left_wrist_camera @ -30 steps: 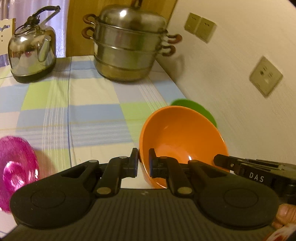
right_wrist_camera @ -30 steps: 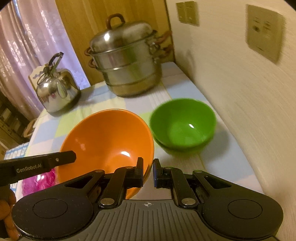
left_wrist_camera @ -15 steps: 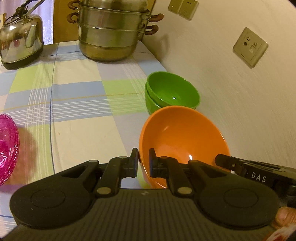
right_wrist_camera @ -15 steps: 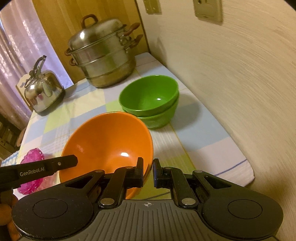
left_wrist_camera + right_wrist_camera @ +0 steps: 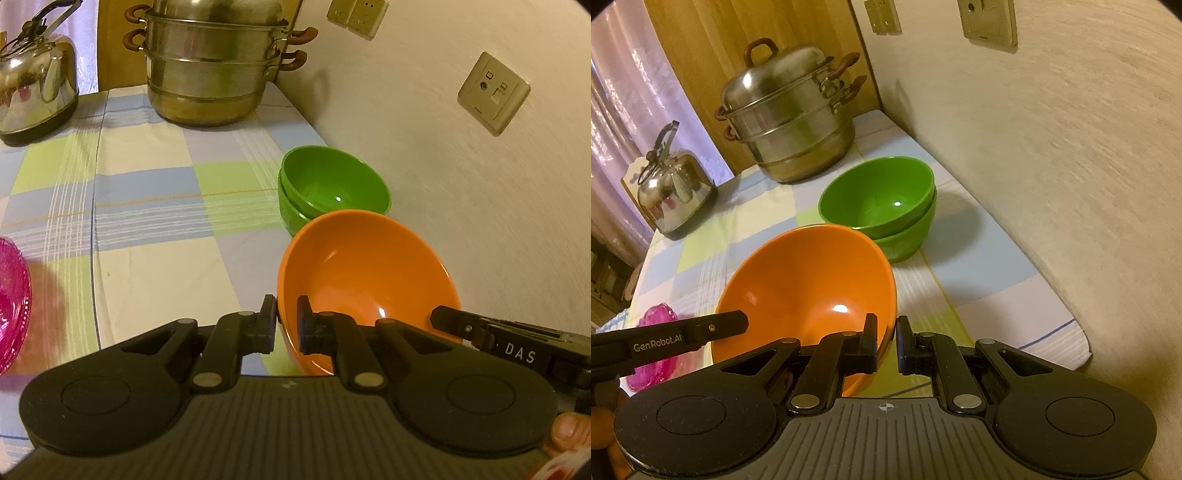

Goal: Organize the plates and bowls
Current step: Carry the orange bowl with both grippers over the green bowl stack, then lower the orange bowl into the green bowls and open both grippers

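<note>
Orange bowl (image 5: 365, 273): tilted, held above the tablecloth (image 5: 155, 206) just before two nested green bowls (image 5: 332, 184) by the wall. Left gripper (image 5: 287, 325) and right gripper (image 5: 886, 343) each pinch its rim at opposite sides. Beyond: steamer pot (image 5: 790, 114), kettle (image 5: 674, 188), pink dish (image 5: 13, 302).

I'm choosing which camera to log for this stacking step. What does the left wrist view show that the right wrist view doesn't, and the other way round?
Only the left wrist view shows the right gripper's finger marked DAS and the pot's top cropped.

Only the right wrist view shows the steamer pot's lid, the tablecloth's near edge and the "GenRobot.AI" finger.

Both show the orange bowl pinched at opposite rims by the left gripper and right gripper, the stacked green bowls, kettle and pink dish.
</note>
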A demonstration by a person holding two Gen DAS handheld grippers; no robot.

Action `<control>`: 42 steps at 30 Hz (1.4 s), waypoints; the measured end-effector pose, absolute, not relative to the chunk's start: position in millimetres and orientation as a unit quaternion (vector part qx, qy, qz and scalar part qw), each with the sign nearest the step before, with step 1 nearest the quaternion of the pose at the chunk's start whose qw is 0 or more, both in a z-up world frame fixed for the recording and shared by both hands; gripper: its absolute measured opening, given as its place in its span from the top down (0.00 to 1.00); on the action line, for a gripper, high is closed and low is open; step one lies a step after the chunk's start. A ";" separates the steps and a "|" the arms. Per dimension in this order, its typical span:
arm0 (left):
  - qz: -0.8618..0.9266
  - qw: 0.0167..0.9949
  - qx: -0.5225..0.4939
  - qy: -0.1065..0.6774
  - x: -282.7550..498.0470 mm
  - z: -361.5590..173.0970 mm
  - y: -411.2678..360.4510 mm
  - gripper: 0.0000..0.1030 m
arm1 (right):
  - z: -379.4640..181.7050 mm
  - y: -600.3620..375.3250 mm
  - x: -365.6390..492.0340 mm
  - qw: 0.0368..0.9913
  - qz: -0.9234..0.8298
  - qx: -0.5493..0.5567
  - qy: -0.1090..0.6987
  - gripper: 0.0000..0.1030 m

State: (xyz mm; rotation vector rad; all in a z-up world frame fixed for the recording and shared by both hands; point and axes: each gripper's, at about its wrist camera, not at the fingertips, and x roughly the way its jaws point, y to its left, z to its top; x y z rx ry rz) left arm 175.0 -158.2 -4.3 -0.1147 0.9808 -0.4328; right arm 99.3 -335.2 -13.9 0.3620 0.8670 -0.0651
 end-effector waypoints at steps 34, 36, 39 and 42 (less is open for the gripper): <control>-0.222 0.862 -0.040 0.454 341.8 -11.6 -232.9 0.91 | -4.2 -400.8 256.4 0.900 -0.052 0.164 0.401 0.91; -0.220 0.861 -0.036 0.457 345.3 -19.6 -234.7 0.91 | -12.9 -401.4 263.4 0.898 -0.050 0.162 0.406 0.91; -0.221 0.858 -0.033 0.462 346.9 -31.3 -236.5 0.91 | -28.2 -403.0 271.6 0.894 -0.048 0.159 0.417 0.91; -0.221 0.856 -0.030 0.467 347.4 -41.9 -237.3 0.91 | -40.7 -405.5 274.4 0.890 -0.049 0.158 0.425 0.91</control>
